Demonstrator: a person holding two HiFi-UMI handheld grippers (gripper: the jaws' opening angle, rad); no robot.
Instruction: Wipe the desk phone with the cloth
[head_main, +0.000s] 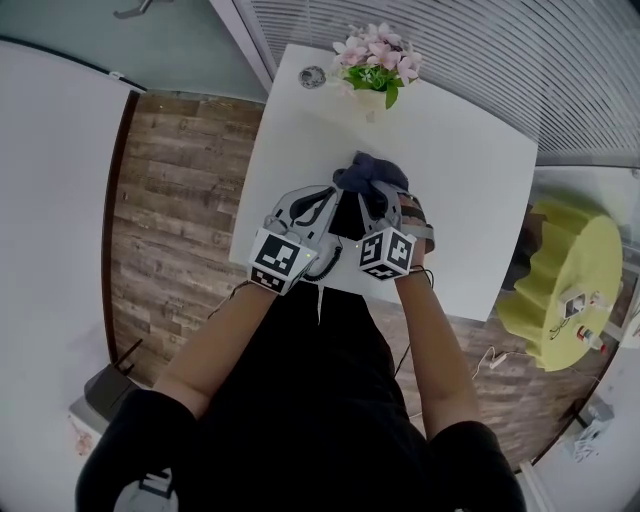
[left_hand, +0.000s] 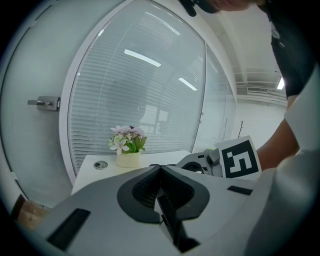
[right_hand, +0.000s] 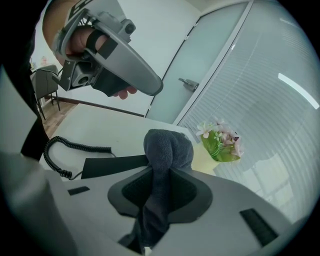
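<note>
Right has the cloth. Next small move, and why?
Probably lower the right gripper so the cloth clamped in it meets the dark flat surface beside the coiled cord: the cloth looks clear of it. The left gripper is shut and empty.

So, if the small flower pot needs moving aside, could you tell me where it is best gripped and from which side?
Grip the pot on its pale body below the flowers, coming in level from the near side with the left gripper, which is shut and empty. The pot stands upright and its blooms spread over the rim, so a grasp from above would likely crush them.
</note>
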